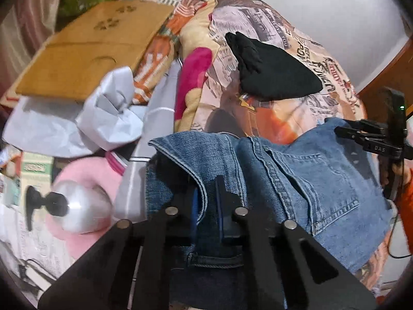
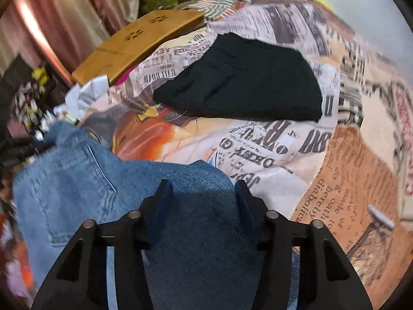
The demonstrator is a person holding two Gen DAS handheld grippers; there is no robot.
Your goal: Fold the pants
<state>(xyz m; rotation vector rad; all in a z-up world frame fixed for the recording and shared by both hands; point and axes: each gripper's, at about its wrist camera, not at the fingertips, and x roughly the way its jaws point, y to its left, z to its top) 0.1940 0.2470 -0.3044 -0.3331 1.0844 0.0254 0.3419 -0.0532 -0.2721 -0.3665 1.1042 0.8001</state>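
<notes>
Blue jeans (image 1: 296,180) lie on the printed bedspread, back pocket up. My left gripper (image 1: 206,199) is shut on the jeans' folded hem edge, denim pinched between its pads. In the right wrist view the jeans (image 2: 77,180) spread to the left, and a dark bunch of denim fills the gap between the wide-set fingers of my right gripper (image 2: 204,193). The right gripper also shows at the right edge of the left wrist view (image 1: 343,131), at the jeans' far corner.
A folded black garment (image 2: 245,82) lies further back on the bedspread (image 2: 348,168). A wooden lap tray (image 1: 85,51), crumpled white paper (image 1: 111,113), a pink item with a metal pump bottle (image 1: 77,209) and clutter sit to the left.
</notes>
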